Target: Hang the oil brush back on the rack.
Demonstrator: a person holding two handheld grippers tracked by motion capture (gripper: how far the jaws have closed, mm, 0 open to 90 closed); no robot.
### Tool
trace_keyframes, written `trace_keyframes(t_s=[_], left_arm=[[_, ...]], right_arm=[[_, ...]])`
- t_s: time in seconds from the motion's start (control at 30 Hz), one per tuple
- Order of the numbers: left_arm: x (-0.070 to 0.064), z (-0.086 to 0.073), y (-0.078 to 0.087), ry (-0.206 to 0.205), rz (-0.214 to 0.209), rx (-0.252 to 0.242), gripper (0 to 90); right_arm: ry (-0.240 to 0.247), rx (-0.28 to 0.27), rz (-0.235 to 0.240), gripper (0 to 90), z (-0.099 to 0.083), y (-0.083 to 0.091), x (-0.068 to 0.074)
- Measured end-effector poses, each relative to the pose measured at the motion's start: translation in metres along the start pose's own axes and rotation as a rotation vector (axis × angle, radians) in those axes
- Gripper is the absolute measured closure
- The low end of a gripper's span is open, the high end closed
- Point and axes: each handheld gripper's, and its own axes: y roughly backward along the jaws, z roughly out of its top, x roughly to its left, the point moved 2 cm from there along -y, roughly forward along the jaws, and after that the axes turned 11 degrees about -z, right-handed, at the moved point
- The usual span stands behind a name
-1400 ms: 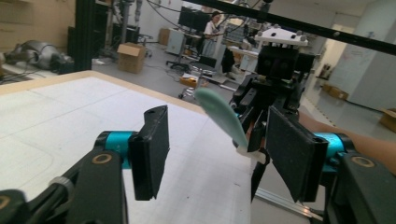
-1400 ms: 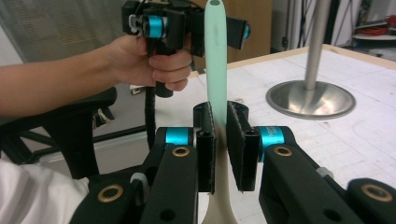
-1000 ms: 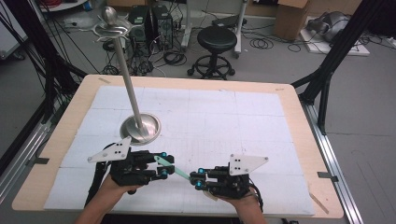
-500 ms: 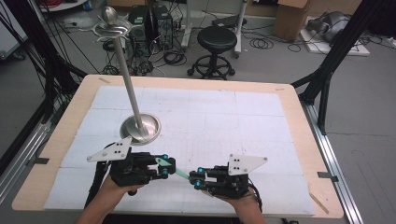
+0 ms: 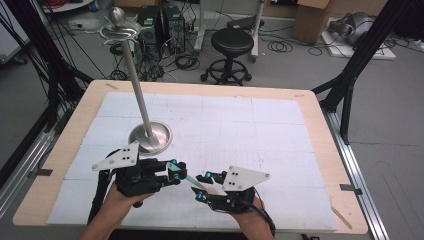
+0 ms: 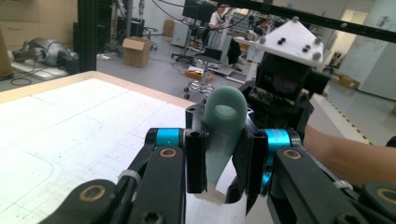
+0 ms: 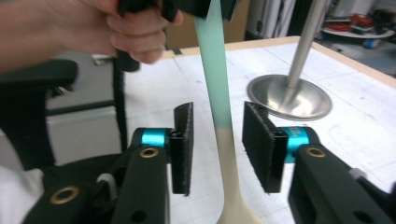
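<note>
- Left gripper (image 6: 219,163): jaws pressed onto the mint-green handle of a spoon (image 6: 223,135), low in the centre of the left gripper view. The handle's looped end stands up past the jaw tips, so the grip sits back from that end, probably to keep the utensil steady.
- Right gripper (image 7: 218,147): jaws spread, one pad either side of the spoon shaft in the lower centre of the right gripper view, neither pad touching. This placement suggests a handover in preparation.
- Spoon (image 5: 196,182): in the high view it bridges the two grippers at lower centre, above the white table covering (image 5: 280,130). Its cream bowl end sits low in the right gripper view.
- Metal stand (image 5: 150,137): round base left of centre, pole leaning toward the upper left, apart from both grippers.
</note>
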Motion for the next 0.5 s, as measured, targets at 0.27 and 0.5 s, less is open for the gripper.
trace_keyframes(t_s=[0.27,0.5], left_arm=[[-0.0022,0.0043,-0.0011,0.013,0.045,0.001,75.9],[-0.0023,0.0056,-0.0029,0.041,0.067,0.001,76.0]], right_arm=[[0.042,0.006,-0.046,70.2,0.0036,-0.0043,0.0044],[0.06,0.023,-0.093,80.2,0.0021,-0.0073,0.0039]])
